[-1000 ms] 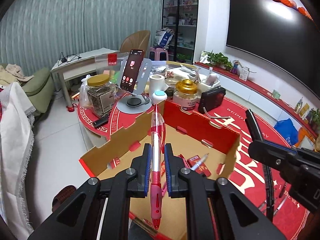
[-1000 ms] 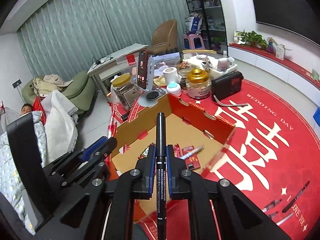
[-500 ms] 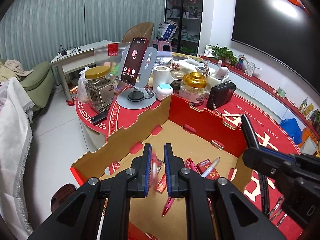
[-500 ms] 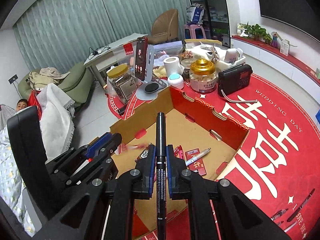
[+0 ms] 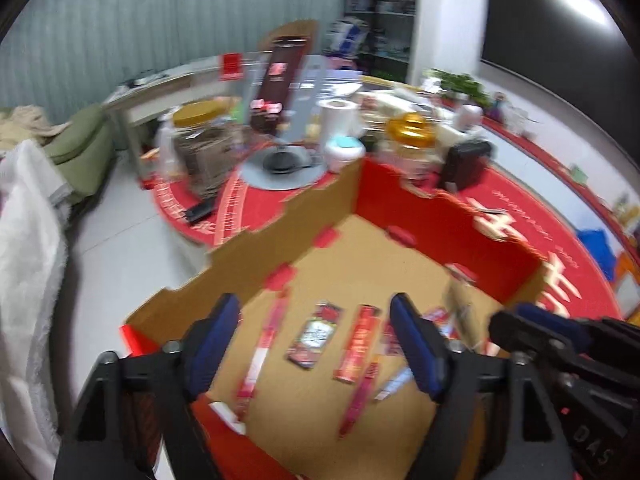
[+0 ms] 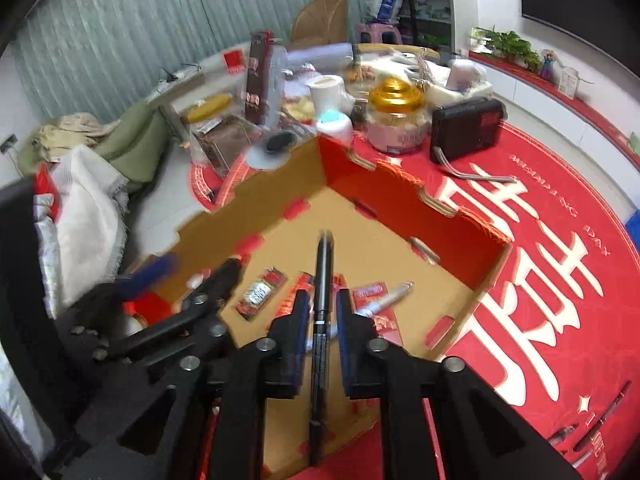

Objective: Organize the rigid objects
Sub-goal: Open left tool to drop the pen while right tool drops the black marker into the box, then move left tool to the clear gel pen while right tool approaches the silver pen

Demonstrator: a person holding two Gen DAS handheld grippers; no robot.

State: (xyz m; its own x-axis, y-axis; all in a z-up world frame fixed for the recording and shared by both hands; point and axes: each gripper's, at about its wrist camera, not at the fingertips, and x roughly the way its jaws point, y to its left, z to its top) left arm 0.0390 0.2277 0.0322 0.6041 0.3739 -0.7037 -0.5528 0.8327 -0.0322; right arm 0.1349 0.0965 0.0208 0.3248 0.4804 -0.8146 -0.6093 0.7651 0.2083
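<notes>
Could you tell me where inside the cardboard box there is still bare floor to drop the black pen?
The far half of the box floor, below the red walls' corner, is bare. The near half is crowded with pens and packets, under the right claw holding the black pen.

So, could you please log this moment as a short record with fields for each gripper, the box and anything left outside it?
left gripper: open, empty, above the box
right gripper: shut on black pen, above the box
cardboard box: open-topped, red outside
box contents: red pens, small packets, silver pen
outside box: dark pens on red mat
</notes>
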